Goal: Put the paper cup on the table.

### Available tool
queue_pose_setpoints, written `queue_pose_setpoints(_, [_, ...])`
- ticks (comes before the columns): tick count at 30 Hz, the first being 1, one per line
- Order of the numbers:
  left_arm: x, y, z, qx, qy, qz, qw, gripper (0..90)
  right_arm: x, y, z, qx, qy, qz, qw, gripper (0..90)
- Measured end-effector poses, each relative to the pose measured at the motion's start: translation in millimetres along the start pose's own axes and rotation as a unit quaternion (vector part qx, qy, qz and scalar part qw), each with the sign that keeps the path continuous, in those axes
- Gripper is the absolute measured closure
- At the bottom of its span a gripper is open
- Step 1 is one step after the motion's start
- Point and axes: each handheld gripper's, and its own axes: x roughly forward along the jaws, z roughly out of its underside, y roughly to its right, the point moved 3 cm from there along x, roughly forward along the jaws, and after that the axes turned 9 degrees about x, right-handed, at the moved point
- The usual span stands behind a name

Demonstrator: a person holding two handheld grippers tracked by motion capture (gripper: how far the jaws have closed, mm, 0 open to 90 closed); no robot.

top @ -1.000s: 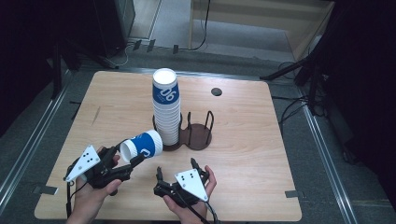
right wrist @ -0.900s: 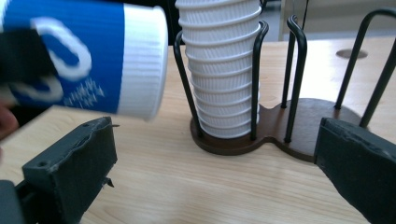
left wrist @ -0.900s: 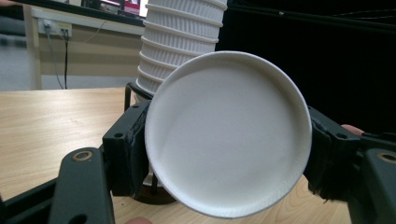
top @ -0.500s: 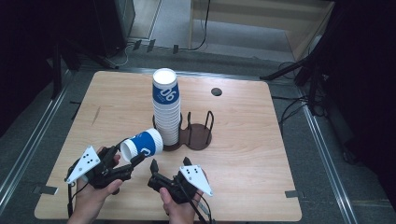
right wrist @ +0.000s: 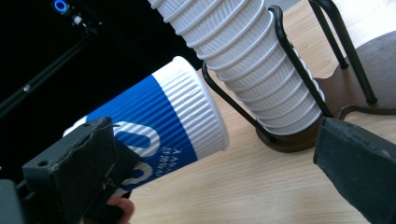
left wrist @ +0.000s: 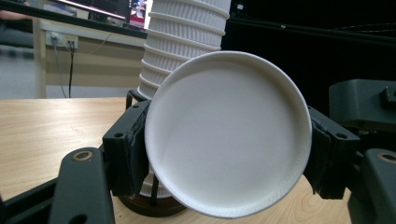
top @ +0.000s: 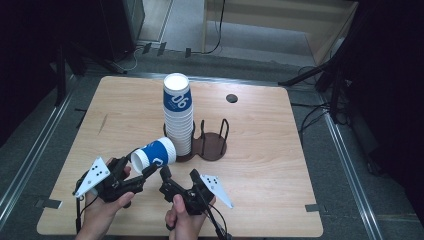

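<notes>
A: High view. Left gripper (top: pixel 145 172) clamped on a blue-and-white paper cup (top: pixel 154 155), held on its side above the wooden table (top: pixel 280 150), base end toward the hand. It sits just beside the tall stack of paper cups (top: pixel 178 117) in the dark two-ring cup holder (top: pixel 212 145). Likely tilted so the other tool can get at the rim.

B: Right gripper (top: pixel 177 177)?

A: Jaws apart, nothing between them, pointing at the cup. Top cup of the stack carries a blue band with large white digits; I read "06", not certain.

B: Left gripper view?

A: Jaws pinch the cup's white base (left wrist: pixel 229 135) from both sides; stack (left wrist: pixel 182 42) behind it.

B: Right gripper view?

A: Own jaws wide. Cup (right wrist: pixel 159 126) lies ahead, ribbed rim beside the holder's wire upright (right wrist: pixel 299 60). Large white numerals, small print beneath, too fine to read.
</notes>
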Motion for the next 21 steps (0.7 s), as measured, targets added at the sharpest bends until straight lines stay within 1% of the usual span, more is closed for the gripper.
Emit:
queue_pose_setpoints(1, [0.0, 0.0, 0.0, 0.0, 0.0, 0.0, 1.0, 28.4, 0.0, 0.0, 0.0, 0.0, 0.0, 0.0, 1.0, 0.0])
queue_pose_setpoints(2, [0.8, 1.1, 0.8, 0.001, 0.001, 0.001, 1.0, 28.4, 0.7, -1.9, 0.2, 0.016, 0.0, -0.003, 0.9999, 0.0])
queue_pose_setpoints(4, [1.3, 1.7, 1.9, 0.001, 0.0, 0.001, 1.0, 28.4, 1.8, -1.9, -0.4, 0.036, 0.0, -0.005, 0.9994, 0.0])
queue_pose_setpoints(5, [1.7, 2.1, 2.3, 0.001, 0.001, 0.001, 1.0, 28.4, 2.3, -2.1, -0.7, 0.05, -0.002, -0.007, 0.9987, 0.0])
queue_pose_setpoints(6, [2.0, 2.4, 2.4, 0.0, 0.001, 0.002, 1.0, 28.5, 3.1, -2.3, -0.9, 0.067, -0.004, -0.008, 0.9977, 0.0])
queue_pose_setpoints(9, [2.5, 3.4, 2.2, -0.001, 0.004, 0.002, 1.0, 28.5, 4.6, -2.9, -0.2, 0.092, -0.009, -0.015, 0.9956, 0.0])
queue_pose_setpoints(11, [2.5, 3.7, 2.2, -0.002, 0.004, 0.002, 1.0, 28.5, 5.7, -3.8, 1.0, 0.115, -0.016, -0.02, 0.993, 0.0])
queue_pose_setpoints(13, [2.5, 4.1, 2.4, 0.0, 0.004, 0.003, 1.0, 28.5, 6.4, -3.8, 1.2, 0.132, -0.015, -0.023, 0.9909, 0.0])
queue_pose_setpoints(14, [2.5, 4.1, 2.4, 0.0, 0.004, 0.003, 1.0, 28.5, 6.4, -3.9, 1.1, 0.142, -0.017, -0.026, 0.9894, 0.0])
queue_pose_setpoints(16, [3.2, 4.6, 3.3, 0.001, 0.006, 0.003, 1.0, 28.5, 7.4, -4.8, 0.4, 0.166, -0.018, -0.037, 0.9853, 0.0])
queue_pose_setpoints(18, [4.0, 5.6, 4.0, 0.0, 0.007, 0.005, 1.0, 28.5, 7.3, -5.9, -0.2, 0.185, -0.02, -0.04, 0.9818, 0.0])
queue_pose_setpoints(19, [4.0, 5.9, 4.4, 0.002, 0.005, 0.005, 1.0, 28.5, 7.3, -6.6, -0.5, 0.196, -0.024, -0.042, 0.9795, 0.0])
queue_pose_setpoints(21, [4.4, 6.9, 3.9, 0.001, 0.009, 0.006, 0.9999, 28.5, 8.9, -6.6, -0.8, 0.22, -0.03, -0.047, 0.9739, 0.0])
